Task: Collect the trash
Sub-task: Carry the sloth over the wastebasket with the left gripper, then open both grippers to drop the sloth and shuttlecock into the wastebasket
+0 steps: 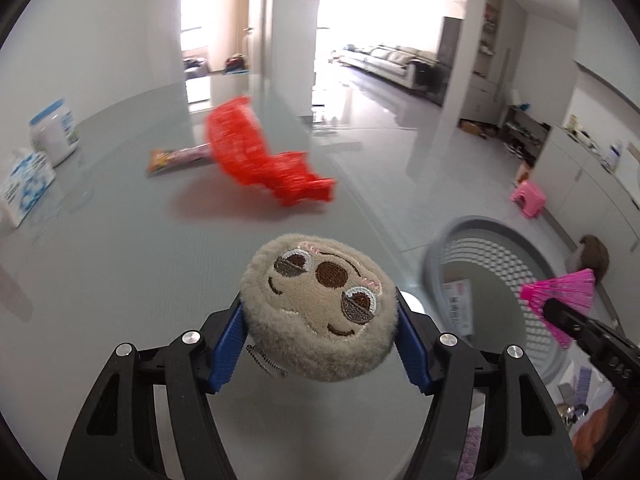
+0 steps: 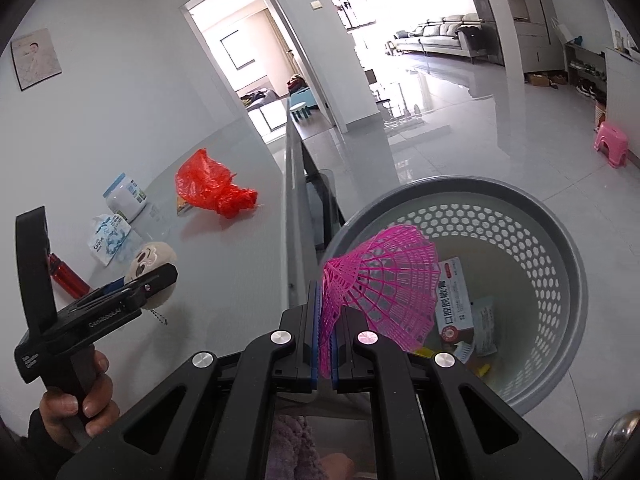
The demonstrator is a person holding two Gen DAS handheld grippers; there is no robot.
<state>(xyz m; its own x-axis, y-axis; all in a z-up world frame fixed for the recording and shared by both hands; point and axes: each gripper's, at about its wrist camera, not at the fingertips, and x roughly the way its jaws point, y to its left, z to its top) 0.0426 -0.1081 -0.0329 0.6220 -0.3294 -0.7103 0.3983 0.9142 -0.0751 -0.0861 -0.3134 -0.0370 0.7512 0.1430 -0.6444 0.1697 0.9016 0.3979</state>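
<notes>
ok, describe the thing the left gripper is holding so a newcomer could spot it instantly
Start at the grey glass table, left of the grey perforated bin. Just above its near part, the left gripper clamps a round beige plush face between its blue pads. Unlike the red plastic bag and the tissue pack farther back, it is furry, with embroidered brown eyes and a keychain.

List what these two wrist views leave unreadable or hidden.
- Left wrist view: red plastic bag is motion-blurred; the packet behind it is partly covered, print unreadable.
- Left wrist view: right gripper is cut off by the edge, jaws unseen.
- Right wrist view: pink mesh piece hides part of the grey basket contents.
</notes>
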